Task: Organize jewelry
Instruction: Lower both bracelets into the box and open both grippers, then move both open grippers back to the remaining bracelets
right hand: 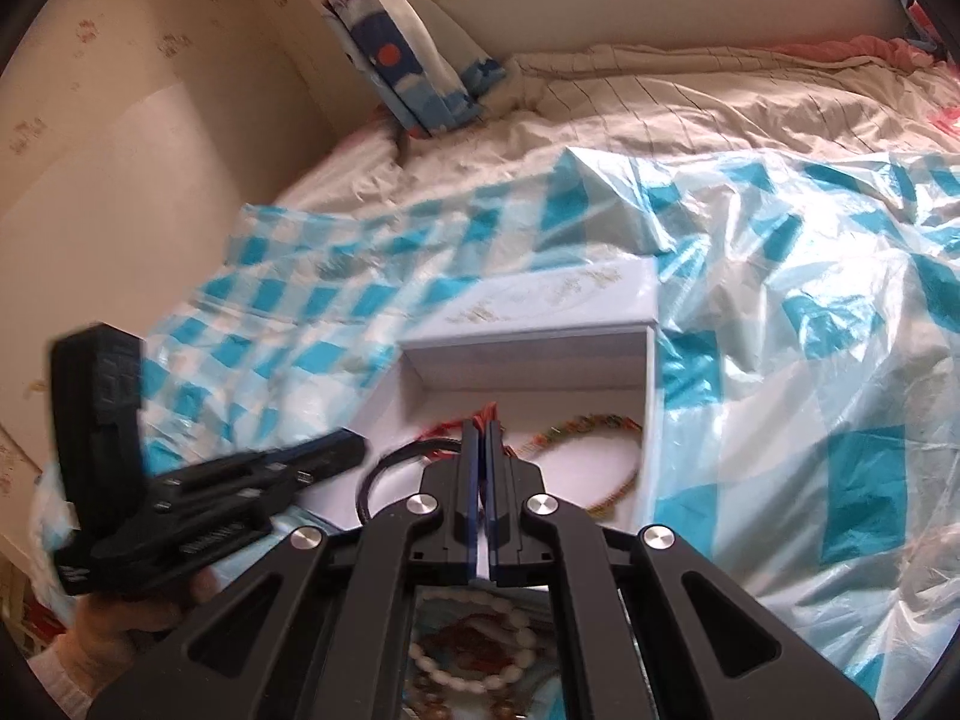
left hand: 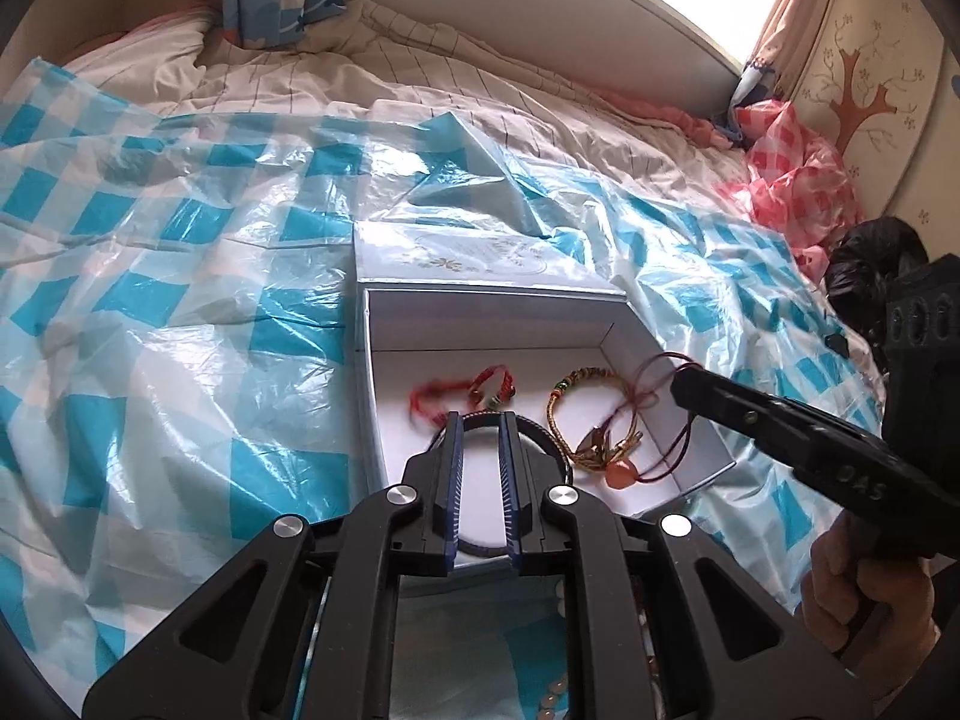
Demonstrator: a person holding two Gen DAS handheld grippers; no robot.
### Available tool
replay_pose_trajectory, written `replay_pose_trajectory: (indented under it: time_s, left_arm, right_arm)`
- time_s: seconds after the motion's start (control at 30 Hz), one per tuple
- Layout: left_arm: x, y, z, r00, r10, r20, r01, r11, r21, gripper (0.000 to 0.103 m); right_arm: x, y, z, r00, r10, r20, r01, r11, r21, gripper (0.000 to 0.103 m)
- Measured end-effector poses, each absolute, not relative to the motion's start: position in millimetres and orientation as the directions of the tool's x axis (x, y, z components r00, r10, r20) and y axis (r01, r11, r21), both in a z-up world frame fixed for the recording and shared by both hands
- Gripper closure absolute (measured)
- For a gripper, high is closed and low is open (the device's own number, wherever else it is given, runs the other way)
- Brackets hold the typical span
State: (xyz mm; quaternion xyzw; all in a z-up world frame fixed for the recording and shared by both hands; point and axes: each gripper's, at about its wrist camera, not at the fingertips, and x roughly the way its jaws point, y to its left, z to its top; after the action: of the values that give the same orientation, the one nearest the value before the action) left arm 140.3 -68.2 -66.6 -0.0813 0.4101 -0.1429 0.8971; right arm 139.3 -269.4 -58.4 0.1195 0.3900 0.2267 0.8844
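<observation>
One open white box (left hand: 384, 324) is seen on a blue checked plastic sheet (left hand: 150, 276), with its lid (left hand: 468, 258) lying just behind it. Inside the box four pieces are counted: a red cord bracelet (left hand: 462, 390), a braided gold bracelet (left hand: 576, 414), a dark bangle (left hand: 540, 432) and a thin cord with an orange bead (left hand: 624, 471). The left gripper (left hand: 480, 420) is held over the bangle with its jaws slightly parted and nothing pressed between them. The right gripper (right hand: 482, 429) is clenched on the thin cord at the box's right wall; this grip is shown only by the left view. A white bead bracelet (right hand: 474, 642) in front of the box is clear only in the right view.
</observation>
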Motion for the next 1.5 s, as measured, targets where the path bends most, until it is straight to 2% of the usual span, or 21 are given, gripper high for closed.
replay_pose_trajectory:
  time_s: [0.13, 0.4, 0.43, 0.47, 0.5, 0.53, 1.0, 1.2, 1.5]
  left_arm:
    - [138, -69, -68, 0.617, -0.305, -0.726, 0.19, 0.952, -0.239, 0.089]
    - [127, -66, -58, 0.629, -0.307, -0.714, 0.203, 0.952, -0.231, 0.086]
    - [125, -66, -58, 0.63, -0.308, -0.713, 0.203, 0.951, -0.231, 0.086]
    - [125, -66, -57, 0.63, -0.308, -0.712, 0.204, 0.951, -0.231, 0.085]
    - [123, -66, -57, 0.631, -0.309, -0.712, 0.206, 0.951, -0.231, 0.084]
    - [122, -66, -56, 0.631, -0.31, -0.711, 0.208, 0.951, -0.23, 0.084]
    - [107, -66, -50, 0.638, -0.302, -0.709, 0.23, 0.953, -0.199, 0.073]
    - [96, -65, -47, 0.64, -0.302, -0.707, 0.243, 0.952, -0.187, 0.067]
    - [75, -68, -49, 0.629, -0.301, -0.716, 0.278, 0.948, -0.155, 0.066]
  right_arm:
    - [143, -273, -69, 0.592, 0.435, -0.678, -0.263, 0.9, 0.348, 0.1]
    - [144, -279, -67, 0.619, 0.388, -0.683, -0.234, 0.921, 0.311, 0.099]
    - [144, -280, -67, 0.619, 0.387, -0.683, -0.233, 0.922, 0.311, 0.094]
    - [143, -280, -67, 0.621, 0.383, -0.684, -0.23, 0.923, 0.308, 0.079]
    - [143, -280, -66, 0.626, 0.379, -0.682, -0.229, 0.925, 0.304, 0.071]
    - [142, -279, -66, 0.631, 0.376, -0.679, -0.229, 0.926, 0.3, 0.07]
    - [141, -300, -55, 0.692, 0.301, -0.657, -0.149, 0.949, 0.278, 0.07]
    - [145, -308, -59, 0.678, 0.261, -0.688, -0.105, 0.96, 0.261, 0.068]
    - [132, -309, -48, 0.699, 0.277, -0.659, -0.123, 0.955, 0.271, 0.068]
